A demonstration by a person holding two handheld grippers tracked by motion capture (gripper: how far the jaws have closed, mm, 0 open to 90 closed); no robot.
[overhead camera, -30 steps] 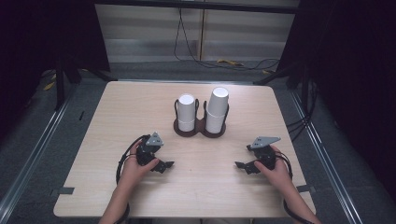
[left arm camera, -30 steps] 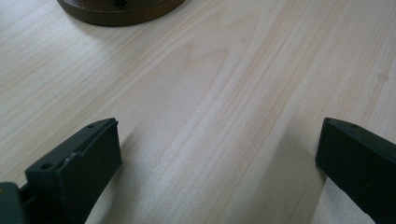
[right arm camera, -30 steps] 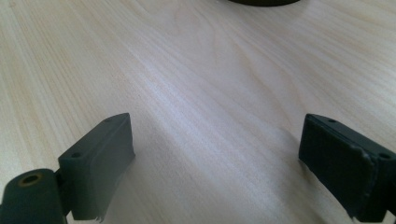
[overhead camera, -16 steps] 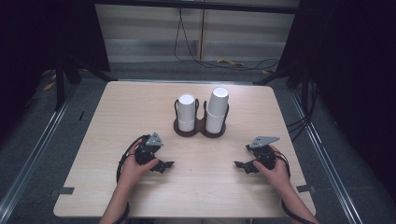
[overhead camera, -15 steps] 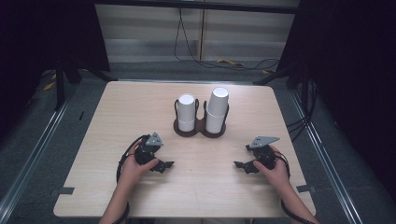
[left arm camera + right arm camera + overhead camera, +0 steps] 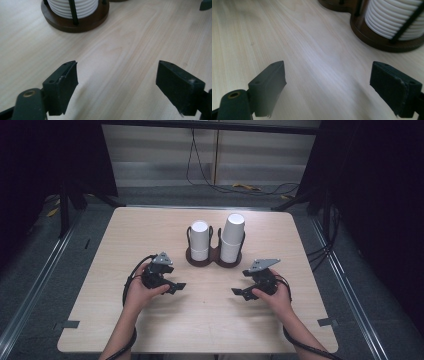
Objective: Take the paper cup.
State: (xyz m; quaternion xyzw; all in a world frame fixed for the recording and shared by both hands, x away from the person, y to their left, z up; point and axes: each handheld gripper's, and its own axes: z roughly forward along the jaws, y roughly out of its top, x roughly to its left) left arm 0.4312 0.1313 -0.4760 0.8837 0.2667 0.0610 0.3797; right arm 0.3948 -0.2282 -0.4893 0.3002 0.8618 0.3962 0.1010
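Two stacks of white ribbed cups stand in a dark wooden double holder (image 6: pixel 214 259) at the table's middle: a shorter left stack (image 6: pixel 199 240) and a taller right stack (image 6: pixel 232 237). My left gripper (image 6: pixel 176 286) rests low on the table, in front and to the left of the holder, jaws wide open and empty. In the left gripper view the left stack (image 6: pixel 73 7) sits ahead at top left between my open pads (image 6: pixel 61 85). My right gripper (image 6: pixel 239 292) lies in front and to the right, also open and empty. The right gripper view shows the right stack (image 6: pixel 395 18) at top right.
The light wooden table (image 6: pixel 130 240) has bare surface around the holder and between the grippers. Cables (image 6: pixel 215 170) lie on the floor beyond the far edge. Tape marks (image 6: pixel 67 325) sit near the front corners.
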